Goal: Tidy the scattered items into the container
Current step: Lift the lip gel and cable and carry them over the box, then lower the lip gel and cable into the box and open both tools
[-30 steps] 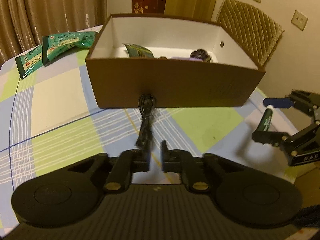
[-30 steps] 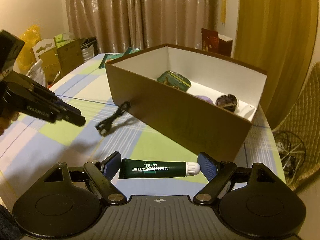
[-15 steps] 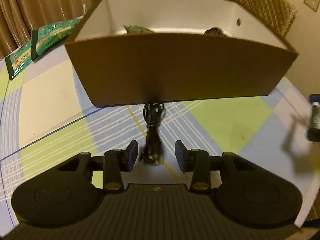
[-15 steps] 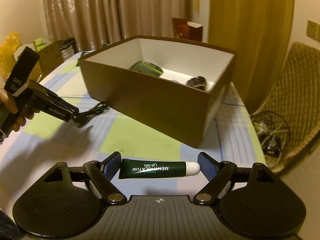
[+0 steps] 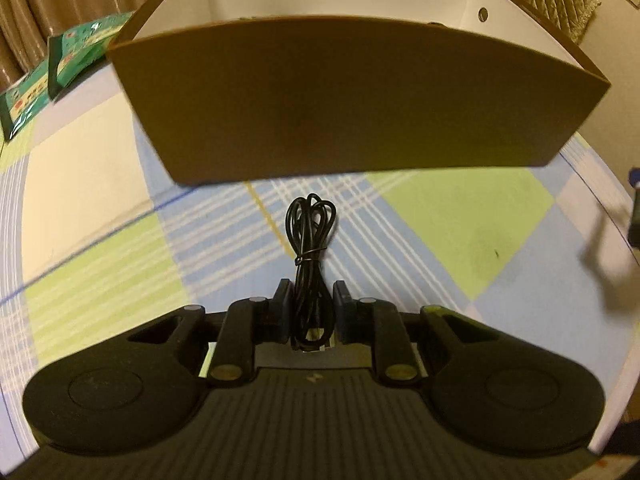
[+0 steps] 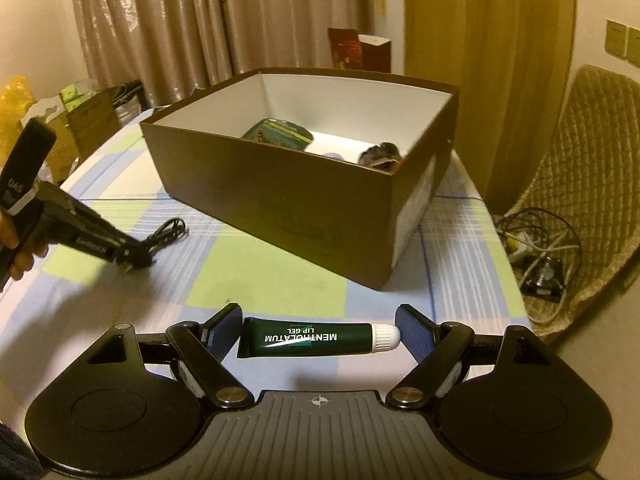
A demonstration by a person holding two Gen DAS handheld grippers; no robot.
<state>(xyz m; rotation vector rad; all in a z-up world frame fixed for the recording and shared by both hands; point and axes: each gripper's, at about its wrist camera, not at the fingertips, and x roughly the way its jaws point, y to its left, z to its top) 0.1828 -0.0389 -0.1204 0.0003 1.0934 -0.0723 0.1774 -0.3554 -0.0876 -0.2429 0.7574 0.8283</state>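
A brown cardboard box [image 5: 352,112] with a white inside stands on the checked tablecloth. Just in front of it lies a bundled black cable [image 5: 310,232]. My left gripper [image 5: 311,292] points steeply down over the cable's near end, and its jaws are closing with the pads against the bundle. From the right wrist view the left gripper [image 6: 134,258] has its tips on the cable [image 6: 168,230] at table level. My right gripper [image 6: 318,320] is shut on a dark green lip gel tube [image 6: 308,338], gripped end to end above the cloth near the box [image 6: 288,196].
Green snack packets [image 5: 76,44] lie at the far left of the table. In the box sit a green packet [image 6: 280,134] and a dark round item [image 6: 382,154]. A wicker chair [image 6: 592,152] with loose wires [image 6: 536,248] stands to the right. A hand [image 6: 24,256] holds the left gripper.
The left gripper came down toward the box, opened around the cable's near end, then narrowed onto it. The right gripper shifted sideways with the tube still held.
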